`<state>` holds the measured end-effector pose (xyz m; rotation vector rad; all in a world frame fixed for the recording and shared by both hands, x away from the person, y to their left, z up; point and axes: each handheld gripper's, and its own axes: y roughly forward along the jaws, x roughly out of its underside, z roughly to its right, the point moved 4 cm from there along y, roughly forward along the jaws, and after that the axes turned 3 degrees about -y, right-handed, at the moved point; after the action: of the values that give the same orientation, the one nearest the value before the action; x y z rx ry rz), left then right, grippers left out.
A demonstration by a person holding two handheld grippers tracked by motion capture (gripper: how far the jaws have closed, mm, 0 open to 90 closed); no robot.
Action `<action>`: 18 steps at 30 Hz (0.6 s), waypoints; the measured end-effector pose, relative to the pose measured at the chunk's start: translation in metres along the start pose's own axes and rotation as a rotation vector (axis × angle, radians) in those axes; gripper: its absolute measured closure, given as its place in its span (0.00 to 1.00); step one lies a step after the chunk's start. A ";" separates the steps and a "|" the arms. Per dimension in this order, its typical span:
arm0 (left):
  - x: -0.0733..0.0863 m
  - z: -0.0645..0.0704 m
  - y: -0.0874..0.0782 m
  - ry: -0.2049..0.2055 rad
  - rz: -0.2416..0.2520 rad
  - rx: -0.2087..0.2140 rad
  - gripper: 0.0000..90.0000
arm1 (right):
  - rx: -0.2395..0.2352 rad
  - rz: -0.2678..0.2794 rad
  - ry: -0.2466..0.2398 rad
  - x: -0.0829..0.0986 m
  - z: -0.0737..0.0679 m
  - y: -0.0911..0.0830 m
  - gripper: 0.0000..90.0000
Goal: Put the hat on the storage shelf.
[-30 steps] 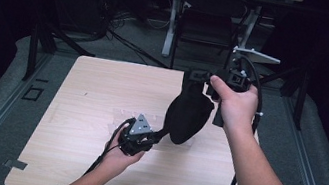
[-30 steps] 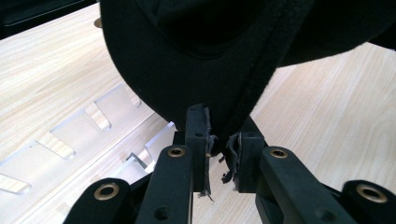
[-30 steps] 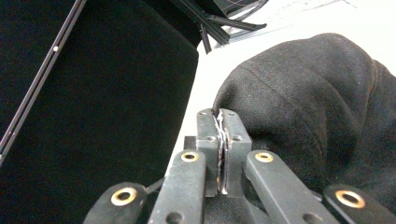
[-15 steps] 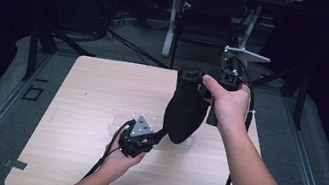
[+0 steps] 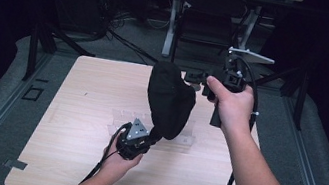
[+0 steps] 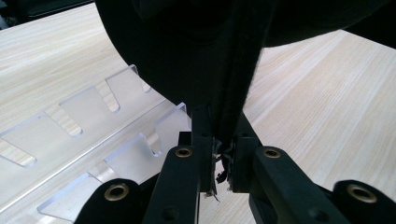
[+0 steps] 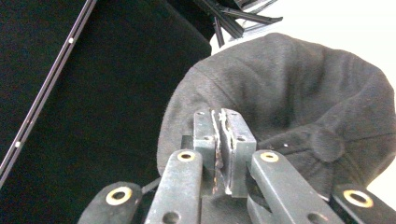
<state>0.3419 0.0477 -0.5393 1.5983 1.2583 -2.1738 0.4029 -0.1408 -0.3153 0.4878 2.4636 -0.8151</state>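
Here the black cap (image 5: 170, 101) hangs in the air between the two grippers, lifted clear of the wooden table (image 5: 82, 89). The left gripper (image 5: 152, 136), low and near the person's side of the table, has its jaws pressed together on the cap's lower edge; in the left gripper view that folded dark edge (image 6: 233, 93) runs straight up from between the closed jaws. The right gripper (image 5: 204, 83), held higher and farther out, meets the cap's upper part. In the right gripper view its jaws (image 7: 224, 135) stand together with no gap between them, and the cap's crown (image 7: 299, 88) bulges just beyond them; whether any cloth is caught there I cannot tell. A clear acrylic rack (image 6: 88, 126) lies flat on the table just left of the left gripper's jaws, under the hanging cap
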 end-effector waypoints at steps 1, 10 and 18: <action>0.000 0.000 0.000 0.000 -0.001 0.000 0.94 | 0.003 0.004 0.005 0.000 0.001 -0.001 0.95; 0.007 -0.004 0.001 -0.038 0.008 0.017 0.94 | 0.029 0.021 -0.004 0.001 0.011 -0.014 0.93; 0.016 -0.009 0.003 -0.059 -0.012 0.029 0.94 | 0.051 0.034 0.000 0.002 0.019 -0.025 0.92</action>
<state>0.3439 0.0574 -0.5553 1.5288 1.2276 -2.2390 0.3959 -0.1710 -0.3187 0.5469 2.4324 -0.8659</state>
